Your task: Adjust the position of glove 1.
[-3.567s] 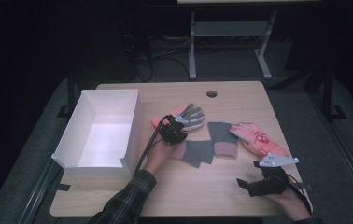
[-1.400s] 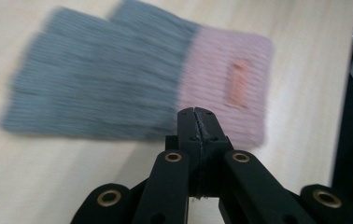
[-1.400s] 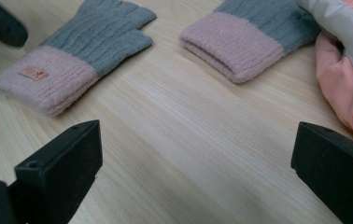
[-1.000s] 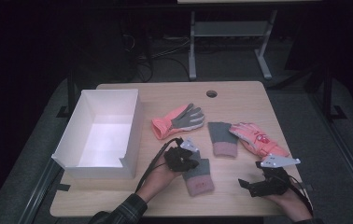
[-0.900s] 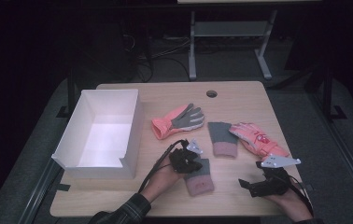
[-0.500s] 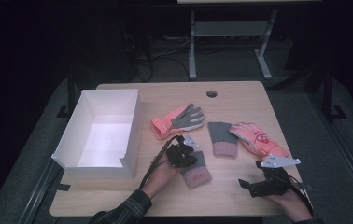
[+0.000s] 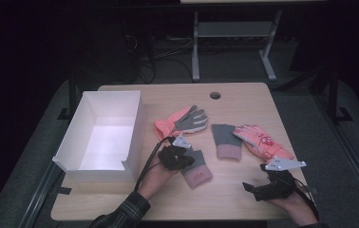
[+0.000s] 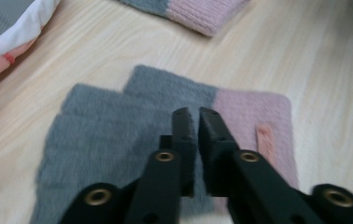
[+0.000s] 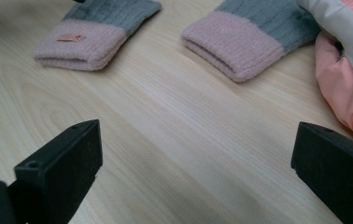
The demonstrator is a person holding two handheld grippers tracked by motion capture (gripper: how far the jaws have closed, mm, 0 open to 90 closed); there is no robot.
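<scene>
A grey mitten with a pink cuff (image 7: pixel 197 174) lies flat on the table near its front. My left gripper (image 7: pixel 180 156) hovers over its grey end. In the left gripper view the jaws (image 8: pixel 192 116) stand a narrow gap apart above the mitten (image 8: pixel 114 121); they have just been opening, and nothing is between them. The matching mitten (image 7: pixel 225 141) lies further back. A pink and grey glove (image 7: pixel 182 121) and a pink glove (image 7: pixel 263 141) lie to either side. My right gripper (image 7: pixel 259 188) rests open near the front right, empty (image 9: pixel 198 144).
An open white box (image 7: pixel 99 135) stands at the left of the table. A round cable hole (image 7: pixel 215 95) is at the back edge. Bare wood (image 9: pixel 165 121) separates my right gripper from both mitten cuffs (image 9: pixel 79 44) (image 9: pixel 233 44).
Since the earliest frame the left gripper has drawn one mitten away from its pair toward the table's front. Over the last second it shifted slightly leftward and back. The right gripper stayed put.
</scene>
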